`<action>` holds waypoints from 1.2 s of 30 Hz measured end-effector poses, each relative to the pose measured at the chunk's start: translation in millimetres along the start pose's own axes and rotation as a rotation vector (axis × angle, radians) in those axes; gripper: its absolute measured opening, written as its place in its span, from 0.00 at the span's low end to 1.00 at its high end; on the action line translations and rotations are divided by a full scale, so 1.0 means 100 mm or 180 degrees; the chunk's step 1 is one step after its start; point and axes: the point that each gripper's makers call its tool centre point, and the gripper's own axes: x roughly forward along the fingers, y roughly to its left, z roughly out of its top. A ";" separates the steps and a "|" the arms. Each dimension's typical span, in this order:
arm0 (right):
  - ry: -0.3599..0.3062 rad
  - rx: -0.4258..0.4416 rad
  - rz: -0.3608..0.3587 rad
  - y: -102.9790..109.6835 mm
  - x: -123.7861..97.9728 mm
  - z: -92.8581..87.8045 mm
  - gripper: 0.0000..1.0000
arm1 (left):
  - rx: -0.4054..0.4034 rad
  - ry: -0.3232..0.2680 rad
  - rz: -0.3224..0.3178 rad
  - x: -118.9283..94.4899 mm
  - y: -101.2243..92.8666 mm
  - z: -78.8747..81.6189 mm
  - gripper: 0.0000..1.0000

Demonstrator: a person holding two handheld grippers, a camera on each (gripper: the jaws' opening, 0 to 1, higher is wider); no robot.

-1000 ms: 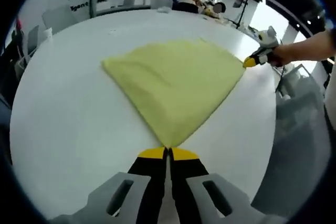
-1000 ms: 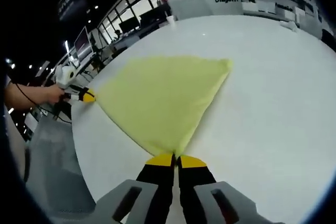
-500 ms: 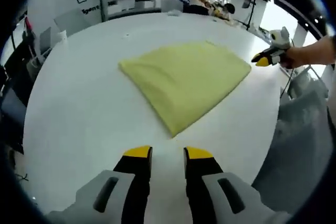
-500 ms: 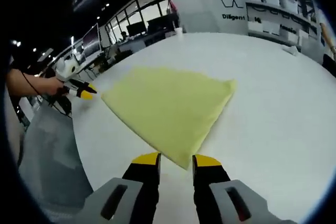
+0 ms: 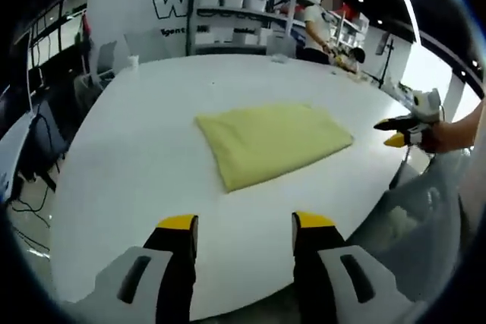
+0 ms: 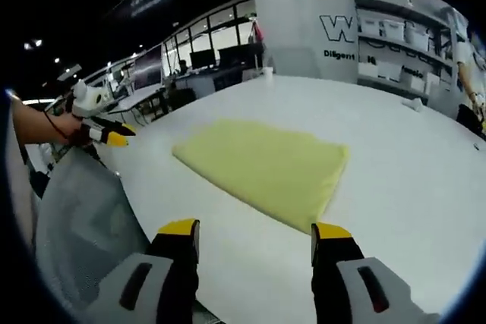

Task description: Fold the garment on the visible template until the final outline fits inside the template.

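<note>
Fingers (image 5: 176, 234) of the left gripper (image 5: 244, 231) spread apart, gripping nothing | right gripper (image 6: 255, 237) likewise released | folded yellow garment (image 5: 269, 143) lies flat on the white counter (image 5: 137, 157), ahead of both pairs of fingers, apart from them, untouched

We see two opposed viewpoints over one white table (image 5: 137, 149). The left gripper view looks across it from one near edge; the right gripper view faces it from the other. Both share the folded yellow garment (image 5: 273, 142) (image 6: 266, 168) mid-table, well ahead.
</note>
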 end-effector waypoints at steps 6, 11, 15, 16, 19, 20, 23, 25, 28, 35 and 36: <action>-0.0064 0.0145 -0.0057 0.23 -0.16 0.00 0.72 | -0.0109 -0.0161 0.0039 -0.11 -0.08 0.09 0.67; -0.0096 0.0234 -0.0174 0.36 -0.20 -0.01 0.76 | -0.0135 -0.0213 0.0019 -0.16 -0.18 0.06 0.77; -0.0103 0.0282 -0.0269 0.46 -0.18 0.00 0.78 | -0.0082 -0.0177 -0.0006 -0.19 -0.25 0.03 0.88; -0.0090 0.0263 -0.0292 0.46 -0.18 0.00 0.78 | -0.0006 -0.0257 -0.0038 -0.21 -0.27 0.06 0.89; -0.0057 0.0329 -0.0399 0.45 -0.23 0.00 0.77 | -0.0099 -0.0178 -0.0003 -0.23 -0.22 0.02 0.91; -0.0148 0.0297 -0.0461 0.44 -0.27 0.07 0.77 | -0.0151 -0.0189 0.0010 -0.25 -0.17 0.01 0.93; -0.0140 0.0285 -0.0527 0.47 -0.26 0.08 0.77 | -0.0398 -0.0218 -0.0031 -0.30 -0.10 -0.13 0.95; -0.0130 0.0292 -0.0554 0.51 -0.22 0.10 0.77 | -0.0389 -0.0123 -0.0057 -0.33 -0.10 -0.25 0.94; -0.0144 0.0269 -0.0585 0.55 -0.16 0.16 0.79 | -0.0281 -0.0388 -0.0203 -0.33 -0.23 -0.03 0.92; -0.0068 0.0312 -0.0725 0.54 -0.07 0.11 0.79 | -0.0414 -0.0365 -0.0272 -0.16 -0.23 -0.14 0.92; -0.0066 0.0310 -0.0730 0.54 -0.07 0.11 0.79 | -0.0429 -0.0427 -0.0332 -0.15 -0.26 -0.09 0.93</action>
